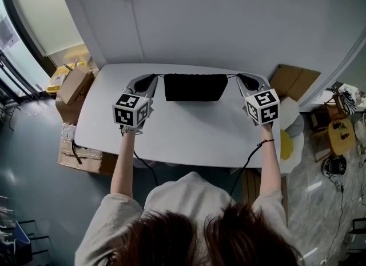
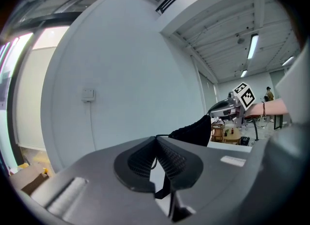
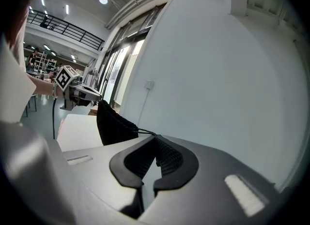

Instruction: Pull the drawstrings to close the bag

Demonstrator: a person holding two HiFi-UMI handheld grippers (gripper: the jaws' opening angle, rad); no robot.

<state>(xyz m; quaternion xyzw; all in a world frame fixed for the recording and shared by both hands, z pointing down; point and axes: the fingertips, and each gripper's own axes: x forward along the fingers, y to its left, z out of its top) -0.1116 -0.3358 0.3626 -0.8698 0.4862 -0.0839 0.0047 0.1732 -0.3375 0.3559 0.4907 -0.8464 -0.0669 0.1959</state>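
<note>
A black drawstring bag is stretched between my two grippers over the far part of the white table. My left gripper is shut on the left drawstring, which runs taut from its jaws to the bag. On the other side, my right gripper is shut on the right drawstring, which leads to the bag. The bag's top edge is gathered into a straight line. Each gripper view shows the opposite gripper beyond the bag: the right gripper and the left gripper.
A pale wall stands right behind the table. Cardboard boxes are stacked on the floor to the left, and another box and a yellow object lie to the right. Cables hang from the table's near edge.
</note>
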